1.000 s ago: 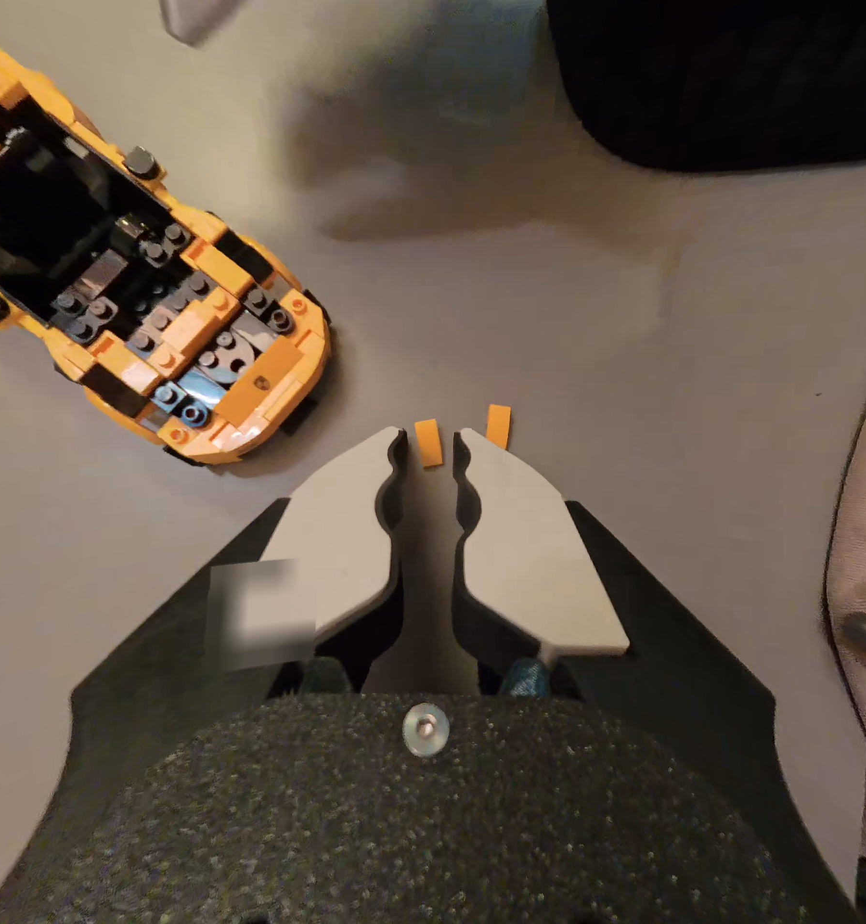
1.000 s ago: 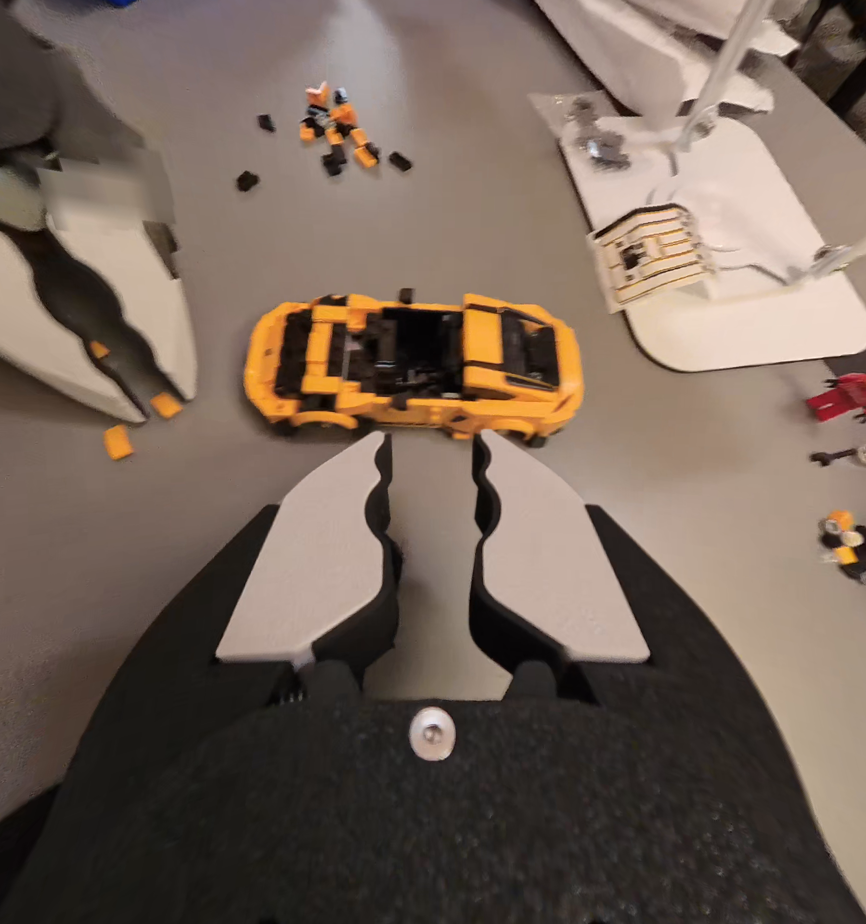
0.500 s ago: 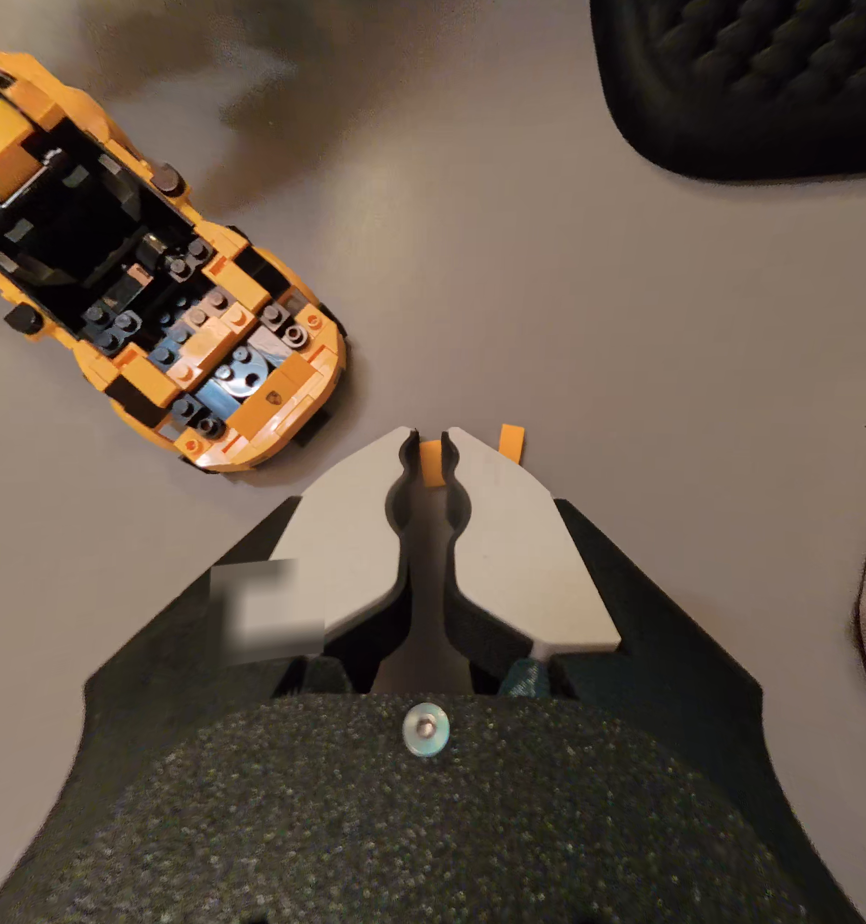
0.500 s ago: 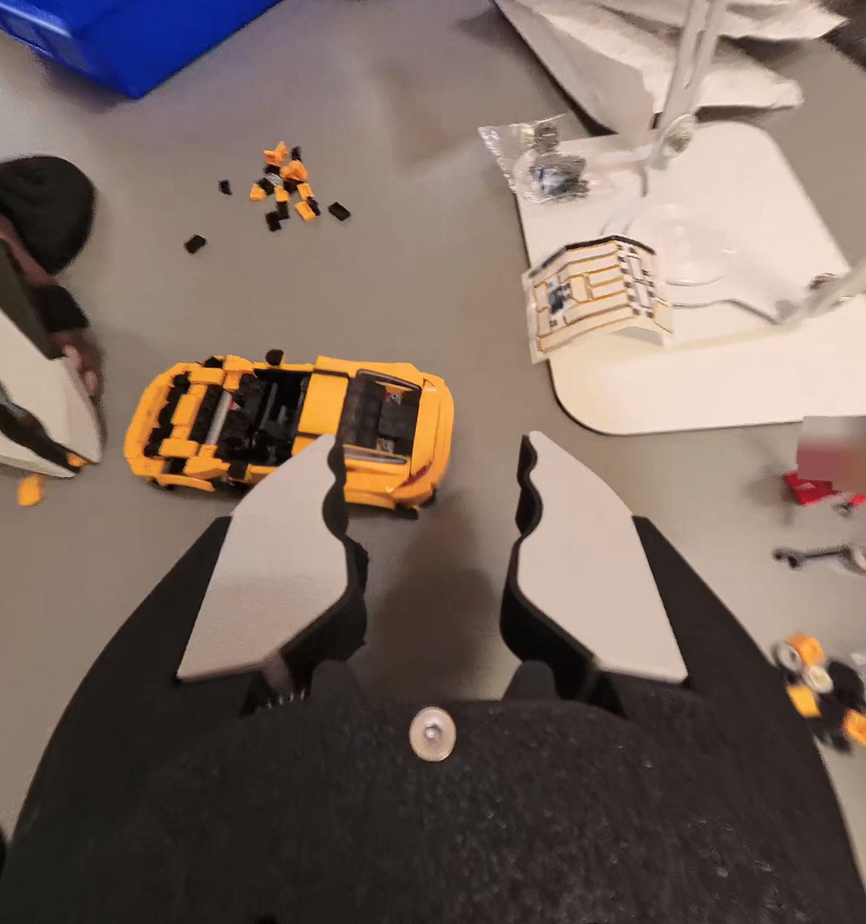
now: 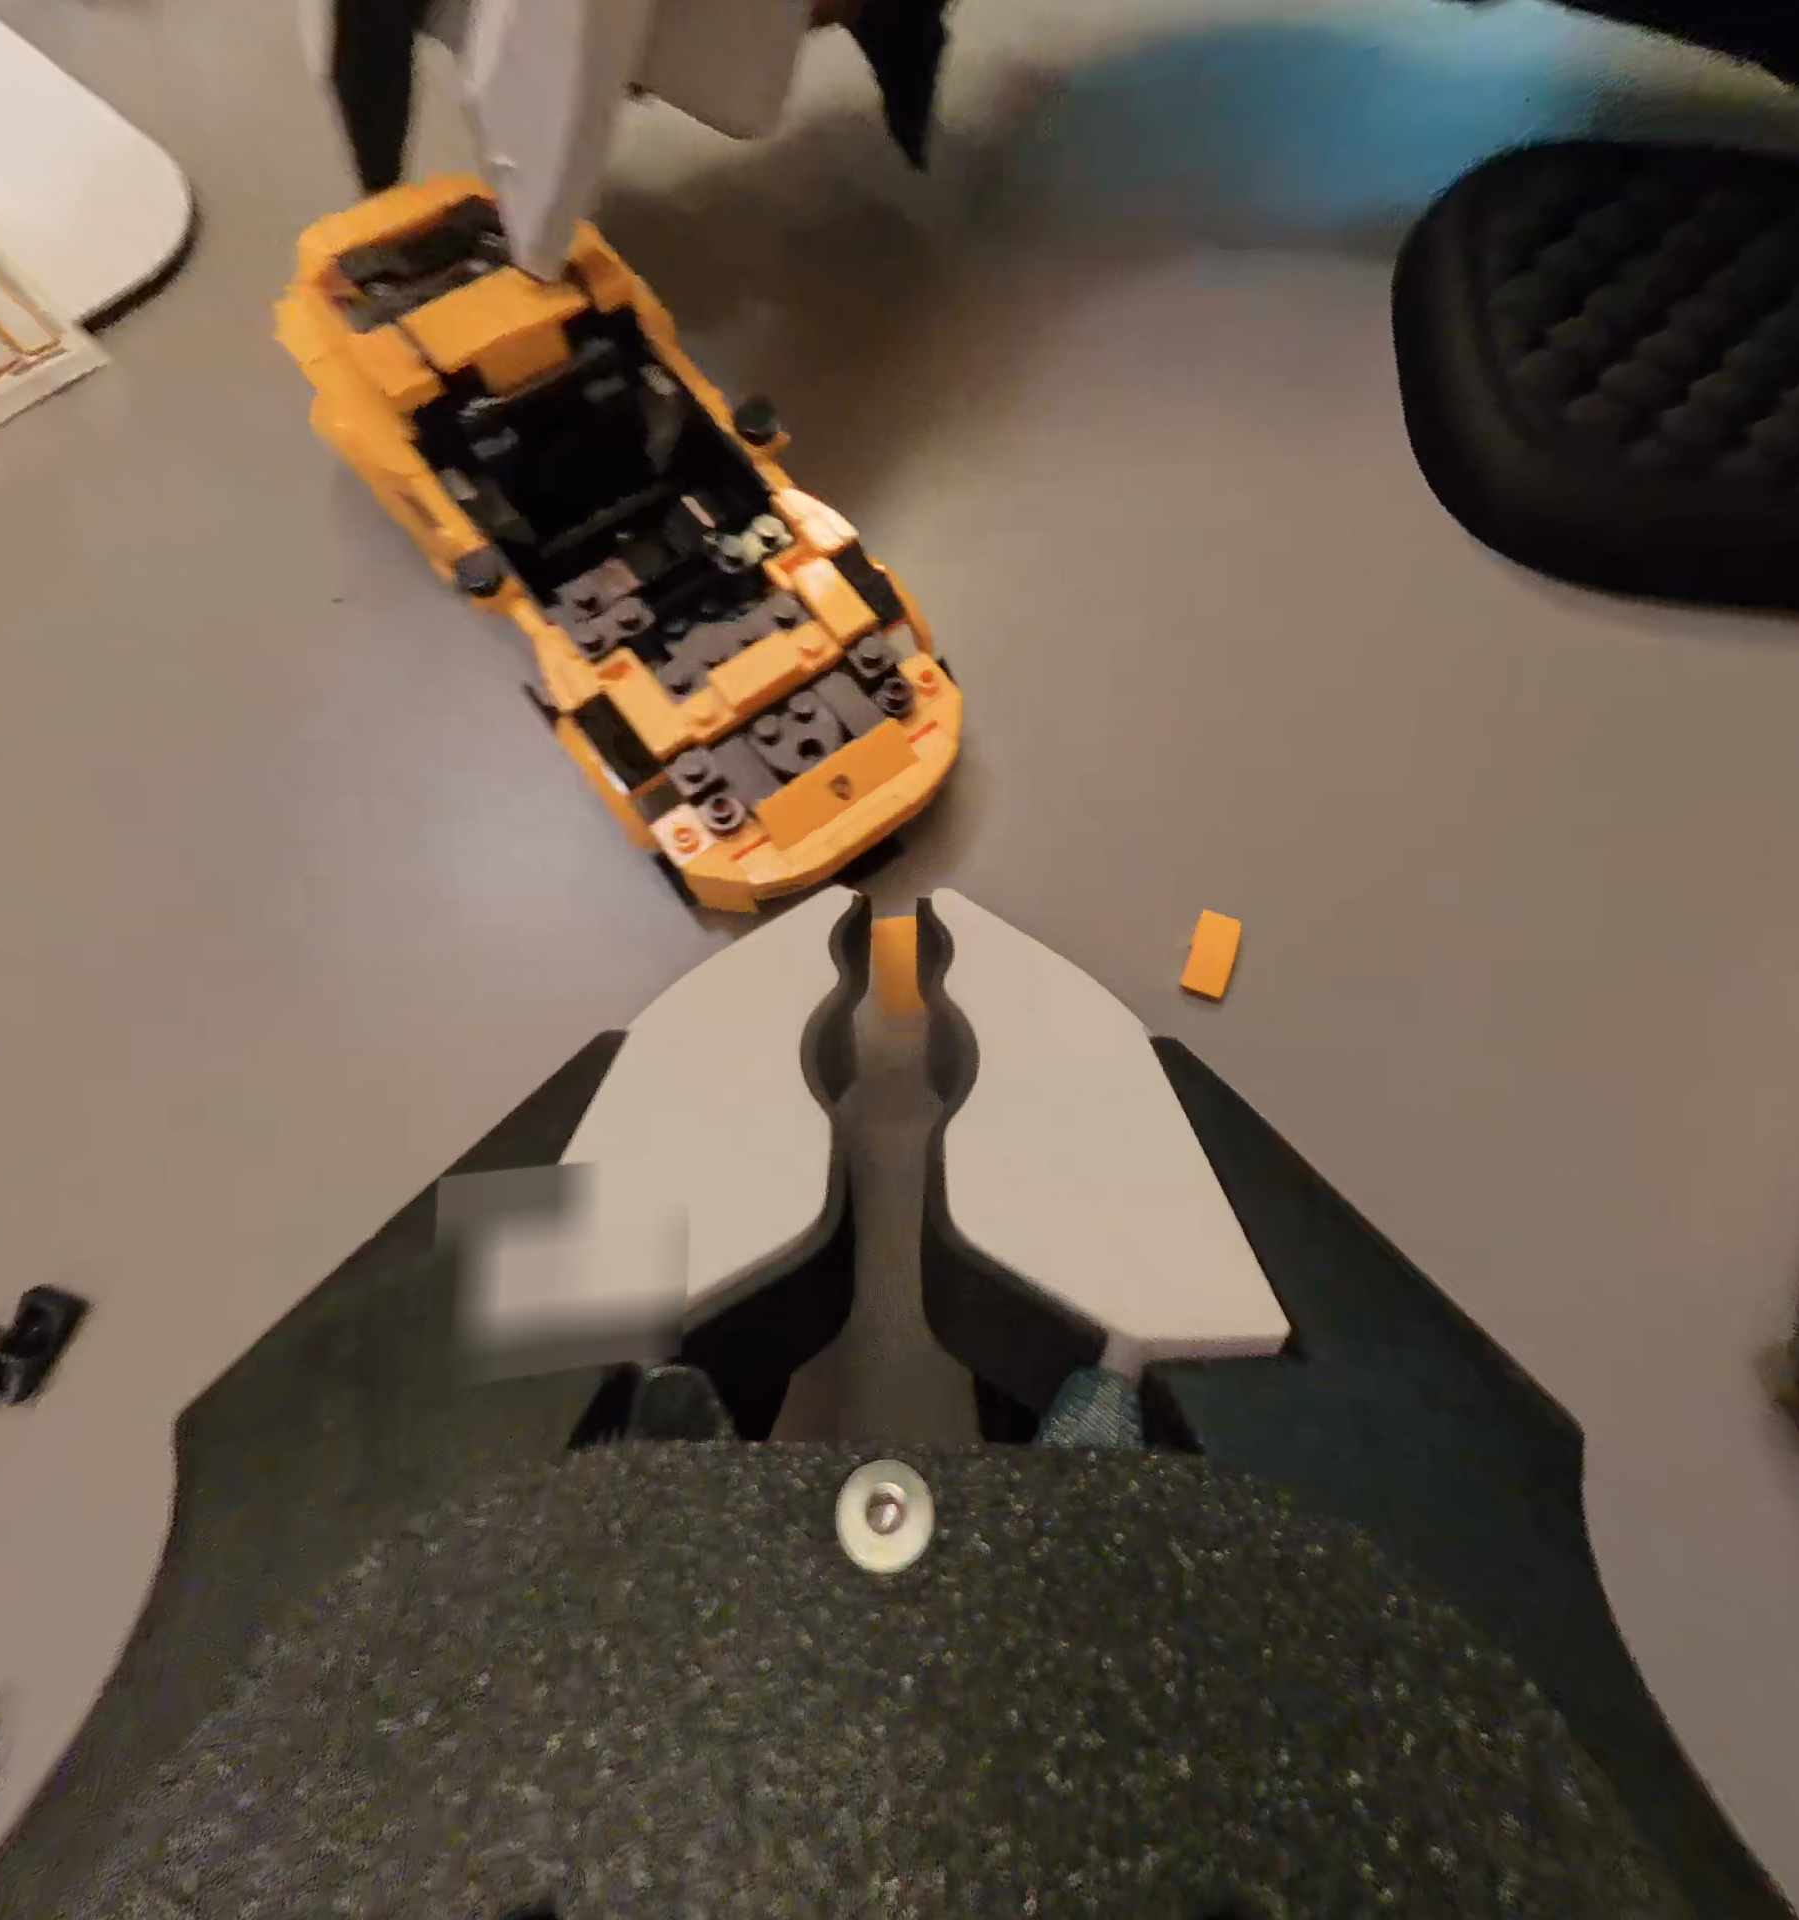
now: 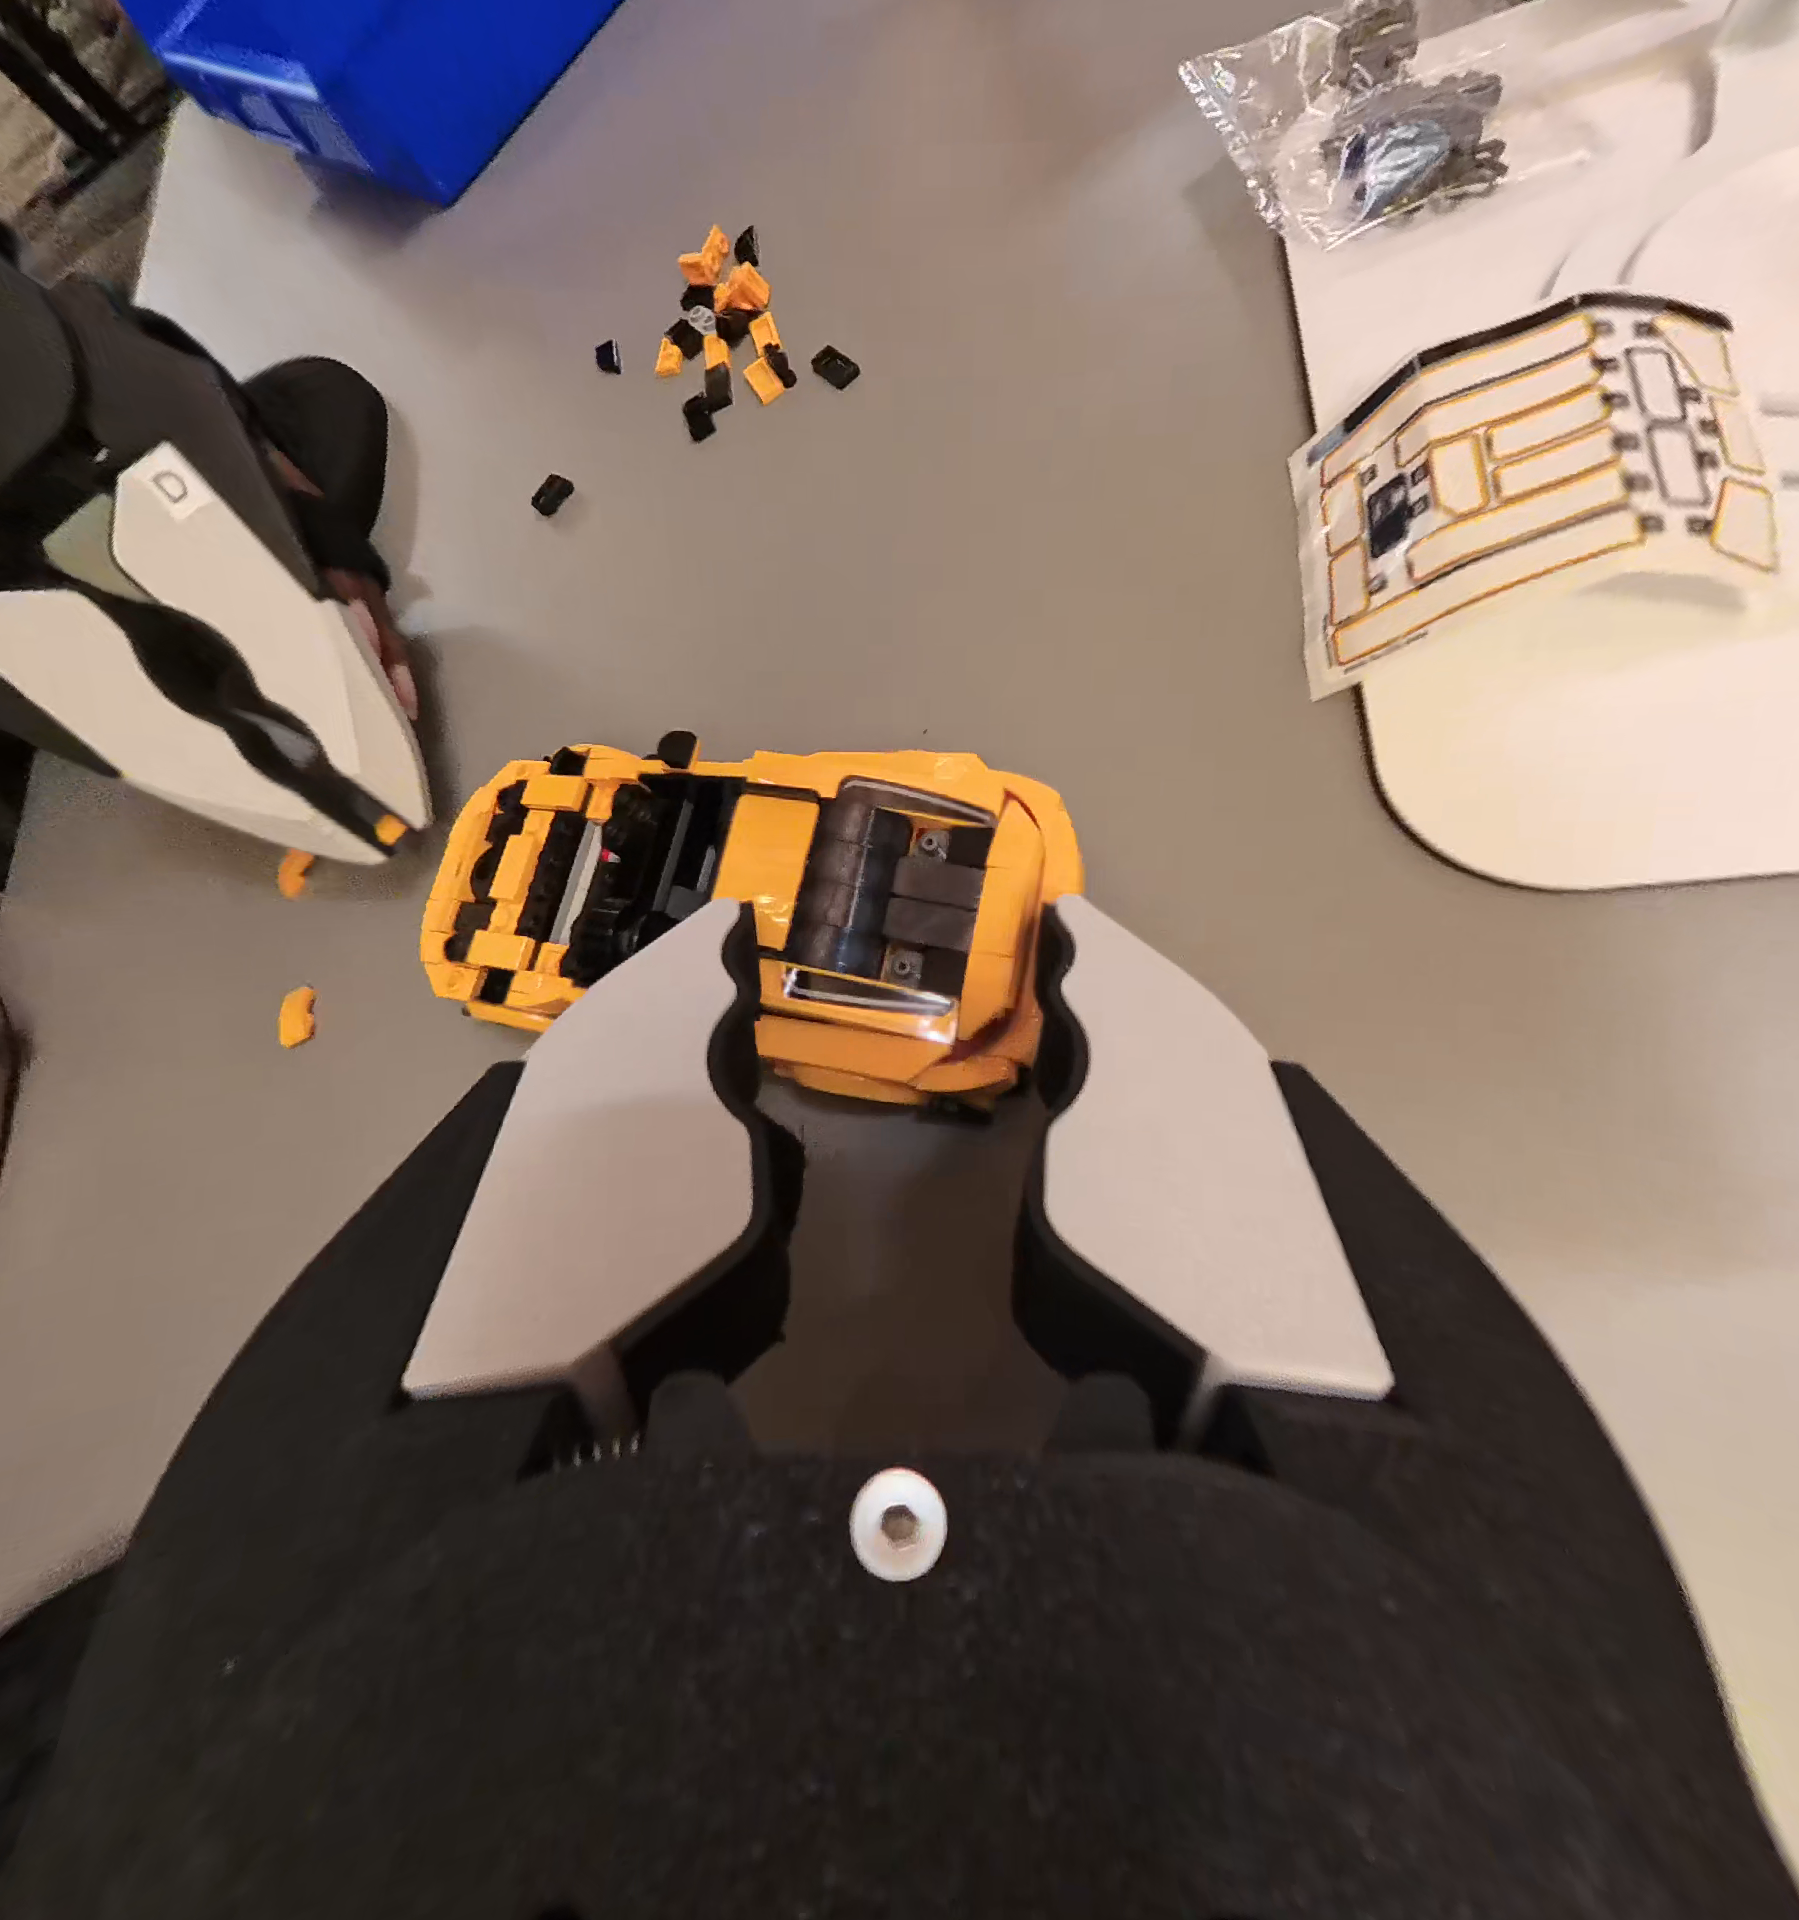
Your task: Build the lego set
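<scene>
The orange and black lego car point(image 5: 625, 582) lies on the grey table, its nose pointing at my left gripper point(image 5: 893, 914). The left gripper is shut on a small orange tile point(image 5: 895, 961) just in front of the nose. A second orange tile point(image 5: 1209, 954) lies to its right. In the right wrist view the car point(image 6: 666, 862) lies crosswise. My right gripper point(image 6: 893, 914) is open, one finger on each side of the car's rear end. The left gripper point(image 6: 375, 821) shows at the left by the car's nose, with the orange tile point(image 6: 391, 828) in its tips.
A pile of loose orange and black pieces point(image 6: 723, 322) lies beyond the car. A blue bin point(image 6: 375, 73) stands at the back left. A white board point(image 6: 1601, 748) with a sticker sheet point(image 6: 1529, 478) and a parts bag point(image 6: 1383, 125) is on the right. Two loose orange pieces point(image 6: 296, 1015) lie left of the car. A black cushion point(image 5: 1643, 374) lies right.
The left gripper closed on the orange tile and moved up to the car's nose. The right gripper opened wider and came down over the car's rear end.
</scene>
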Tool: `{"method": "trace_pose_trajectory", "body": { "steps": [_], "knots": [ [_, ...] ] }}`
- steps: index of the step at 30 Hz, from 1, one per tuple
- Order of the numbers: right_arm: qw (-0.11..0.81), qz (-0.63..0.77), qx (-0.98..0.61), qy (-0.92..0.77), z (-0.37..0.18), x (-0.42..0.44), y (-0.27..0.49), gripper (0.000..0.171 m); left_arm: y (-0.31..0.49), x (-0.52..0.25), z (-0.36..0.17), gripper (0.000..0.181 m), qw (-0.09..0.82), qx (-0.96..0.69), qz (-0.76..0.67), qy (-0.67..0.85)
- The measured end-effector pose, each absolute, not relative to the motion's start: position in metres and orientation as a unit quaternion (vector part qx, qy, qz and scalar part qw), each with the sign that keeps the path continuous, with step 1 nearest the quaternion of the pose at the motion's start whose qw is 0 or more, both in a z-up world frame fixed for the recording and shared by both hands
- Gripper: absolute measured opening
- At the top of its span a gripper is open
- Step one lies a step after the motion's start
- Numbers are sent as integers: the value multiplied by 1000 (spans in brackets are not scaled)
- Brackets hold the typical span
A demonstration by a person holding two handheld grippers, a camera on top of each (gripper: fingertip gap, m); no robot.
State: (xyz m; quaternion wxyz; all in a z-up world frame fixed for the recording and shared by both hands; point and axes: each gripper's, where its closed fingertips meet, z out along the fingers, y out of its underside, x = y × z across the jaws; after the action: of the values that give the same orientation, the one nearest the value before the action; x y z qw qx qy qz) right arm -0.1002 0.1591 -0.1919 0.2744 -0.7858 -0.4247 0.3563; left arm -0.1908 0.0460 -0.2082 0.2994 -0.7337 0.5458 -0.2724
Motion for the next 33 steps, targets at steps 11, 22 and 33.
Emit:
{"method": "trace_pose_trajectory", "body": {
  "steps": [11,22,33],
  "knots": [
    [294,331,-856,-267,-193,-83,114,31,61,-194,-194,8,330,-753,-287,492],
    [369,384,-807,-256,-171,-71,94,37,61,-191,-198,8,294,-749,-253,537],
    [362,391,-803,-267,-177,-71,90,37,59,-186,-204,10,279,-730,-272,561]
  ]
}}
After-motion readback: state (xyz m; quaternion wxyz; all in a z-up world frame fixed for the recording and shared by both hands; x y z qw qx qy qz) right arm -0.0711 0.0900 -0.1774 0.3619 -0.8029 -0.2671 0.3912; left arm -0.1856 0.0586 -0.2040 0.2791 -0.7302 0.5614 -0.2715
